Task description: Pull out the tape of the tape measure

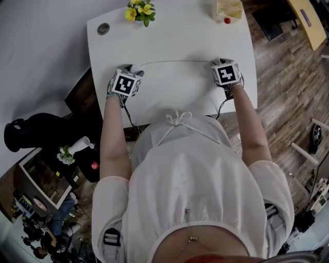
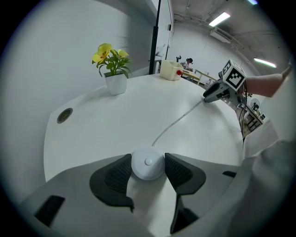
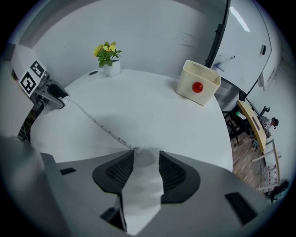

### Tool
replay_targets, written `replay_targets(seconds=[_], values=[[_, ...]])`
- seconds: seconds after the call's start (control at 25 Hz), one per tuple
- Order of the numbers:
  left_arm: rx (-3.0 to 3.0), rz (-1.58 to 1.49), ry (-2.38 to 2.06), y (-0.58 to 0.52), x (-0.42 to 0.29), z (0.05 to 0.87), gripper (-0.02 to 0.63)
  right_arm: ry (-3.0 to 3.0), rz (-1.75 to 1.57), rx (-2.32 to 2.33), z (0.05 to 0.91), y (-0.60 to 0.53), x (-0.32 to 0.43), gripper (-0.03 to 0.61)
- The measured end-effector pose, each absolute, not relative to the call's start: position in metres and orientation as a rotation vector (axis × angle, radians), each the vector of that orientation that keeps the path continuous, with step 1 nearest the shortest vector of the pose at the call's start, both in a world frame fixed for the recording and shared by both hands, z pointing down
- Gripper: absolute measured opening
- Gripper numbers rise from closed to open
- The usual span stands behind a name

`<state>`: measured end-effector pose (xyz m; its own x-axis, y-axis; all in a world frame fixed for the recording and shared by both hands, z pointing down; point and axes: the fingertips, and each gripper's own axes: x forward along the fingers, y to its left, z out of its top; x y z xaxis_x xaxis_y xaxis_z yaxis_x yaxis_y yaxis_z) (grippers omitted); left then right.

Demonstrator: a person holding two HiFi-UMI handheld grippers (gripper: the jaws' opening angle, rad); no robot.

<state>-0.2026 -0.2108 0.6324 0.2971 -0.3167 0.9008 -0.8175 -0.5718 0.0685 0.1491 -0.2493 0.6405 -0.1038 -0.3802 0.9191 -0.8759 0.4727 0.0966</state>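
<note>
My head camera looks steeply down from high over the person onto the white table [image 1: 169, 92], with the left gripper [image 1: 133, 71] and right gripper [image 1: 216, 62] over its near half. Each gripper camera sits low and close behind its own jaws, facing the table's far side, the left one angled rightward, the right one leftward. All three share the tabletop, the flower pot [image 1: 140, 11], the cream box [image 1: 229, 9] and the tape measure [image 2: 148, 163] with its tape [image 1: 175, 61] stretched between the grippers.

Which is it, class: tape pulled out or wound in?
Pulled out: the tape stretches across the table from the case in the left gripper to the right gripper.
</note>
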Motion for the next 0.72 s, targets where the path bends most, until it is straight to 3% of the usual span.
replay_targets(seconds=[0.16, 0.52, 0.72], values=[[2.099, 1.22, -1.029, -0.209, -0.201, 0.629, 0.298, -1.708, 0.616, 1.132, 0.633, -0.244, 0.148, 0.202], [2.221, 1.105, -1.284, -0.218, -0.219, 0.571, 0.298, -1.917, 0.493, 1.19, 0.581, -0.241, 0.12, 0.206], [2.28, 1.004, -1.372, -0.219, -0.22, 0.526, 0.269, -2.075, 0.386, 1.245, 0.527, -0.245, 0.094, 0.139]])
